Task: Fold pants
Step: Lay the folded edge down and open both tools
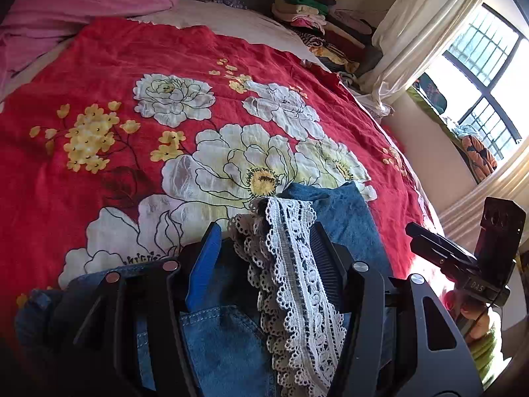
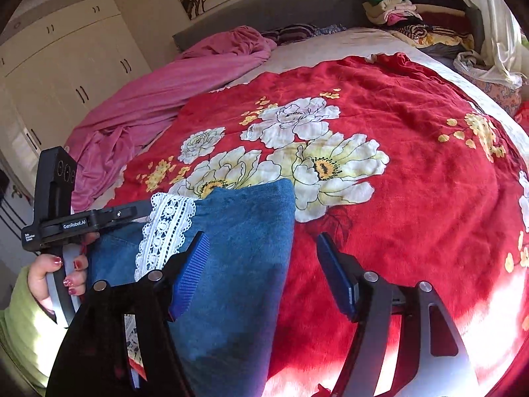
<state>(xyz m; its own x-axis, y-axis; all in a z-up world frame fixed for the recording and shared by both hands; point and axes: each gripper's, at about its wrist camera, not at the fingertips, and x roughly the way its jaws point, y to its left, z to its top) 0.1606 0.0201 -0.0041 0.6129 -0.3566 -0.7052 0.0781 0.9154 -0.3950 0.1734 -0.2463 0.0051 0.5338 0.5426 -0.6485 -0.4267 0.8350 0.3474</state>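
Denim pants (image 1: 228, 347) nearest, folded, on fuzzy red floral blanket (image 1: 109, 66) at bed's near edge; white lace trim (image 1: 291, 264) draped between left gripper (image 1: 264, 244) jaws, half open, not pinched. Right gripper (image 2: 263, 248) wide open, empty, left finger over denim.

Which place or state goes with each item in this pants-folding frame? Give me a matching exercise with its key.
Things:
1. jeans
2. lace trim
3. pink blanket
4. stack of folded clothes

Places or states:
A. bunched along the left side of the bed, seen from the right wrist
B. piled at the head of the bed, near the curtain
C. lying on the red floral bedspread
D. draped between the fingers of the left gripper

Pairs: 1-C, 2-D, 3-A, 4-B
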